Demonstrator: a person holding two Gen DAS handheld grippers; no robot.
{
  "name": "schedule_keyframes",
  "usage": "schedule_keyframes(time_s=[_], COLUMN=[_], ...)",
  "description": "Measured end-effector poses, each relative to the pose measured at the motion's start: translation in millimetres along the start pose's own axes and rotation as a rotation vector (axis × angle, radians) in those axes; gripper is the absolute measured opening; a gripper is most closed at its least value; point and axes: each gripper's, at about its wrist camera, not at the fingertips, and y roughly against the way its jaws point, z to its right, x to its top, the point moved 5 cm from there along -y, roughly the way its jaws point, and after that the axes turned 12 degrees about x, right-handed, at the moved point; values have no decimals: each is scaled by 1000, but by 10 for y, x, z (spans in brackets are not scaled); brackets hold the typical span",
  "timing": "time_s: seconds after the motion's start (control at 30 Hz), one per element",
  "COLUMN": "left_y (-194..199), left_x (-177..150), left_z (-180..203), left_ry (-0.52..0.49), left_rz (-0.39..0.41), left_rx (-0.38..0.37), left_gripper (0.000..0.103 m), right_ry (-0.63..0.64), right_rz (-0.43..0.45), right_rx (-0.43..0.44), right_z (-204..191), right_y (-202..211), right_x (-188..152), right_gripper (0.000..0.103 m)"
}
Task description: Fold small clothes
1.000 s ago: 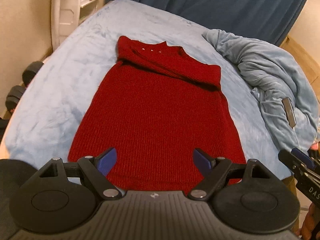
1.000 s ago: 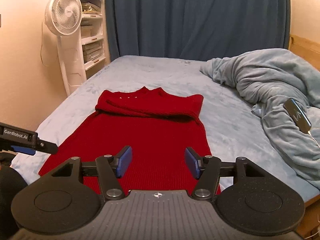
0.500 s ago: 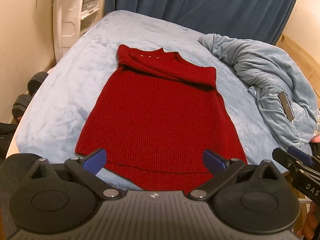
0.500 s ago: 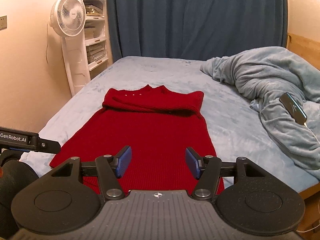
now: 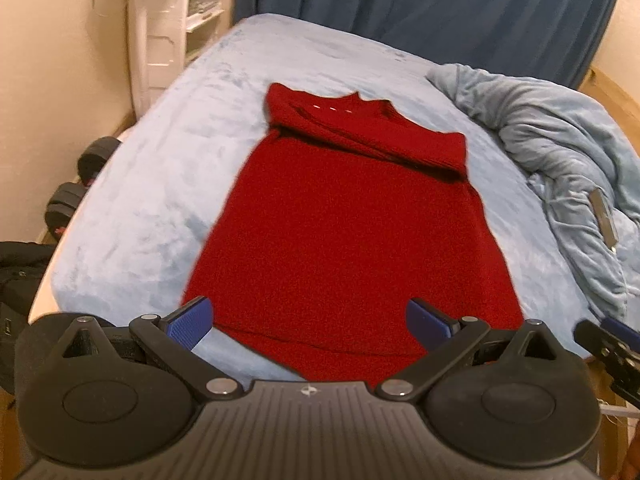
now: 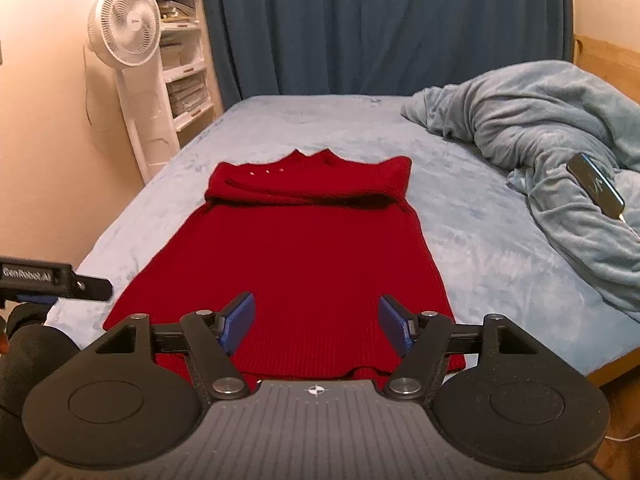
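A red knitted sweater lies flat on the light blue bed, hem toward me, its sleeves folded across the chest near the collar. It also shows in the right wrist view. My left gripper is open and empty, hovering over the hem at the bed's near edge. My right gripper is open and empty, above the hem's right part. The left gripper's tip shows at the left of the right wrist view; the right gripper's tip shows at the right of the left wrist view.
A crumpled grey-blue blanket lies on the bed's right side with a phone on it. A white fan and shelves stand at the left wall. Dumbbells lie on the floor left of the bed. Dark blue curtains hang behind.
Both grippers have drawn back from the sweater toward the bed's near edge. The left gripper's jaws have opened wider. The sweater has not moved.
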Motion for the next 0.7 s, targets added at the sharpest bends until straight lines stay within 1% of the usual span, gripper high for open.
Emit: schedule_keyframes(time_s=[0.2,0.37,0.5,0.57,0.63,0.7], left_y=[-301,-660,-953,-1100,-1257,-1400], left_x=[131,149,174,179,200,216], left_z=[-183,-250,-268,-269,-277,-276], left_ry=[11,8,1,3,14,17], left_rz=[-18,-57,-80,-105,-134,-160], left_rx=[60,81,56,47,26,32], left_gripper=[102,102,102,102,102,102], right_ry=[-22,-68,-149,-173,-210,-283], right_rz=[-15,-22,-77,-107,-147,-177], right_rx=[-37,-98,-85,-67,-53,-46], right_z=[169,501,811,968,1142,1351], right_y=[-131,-307,-519,-643,-792,-940], right_x=[27,37,-34,-83,-125,-162], right_gripper=[70,71,75,81,83,84])
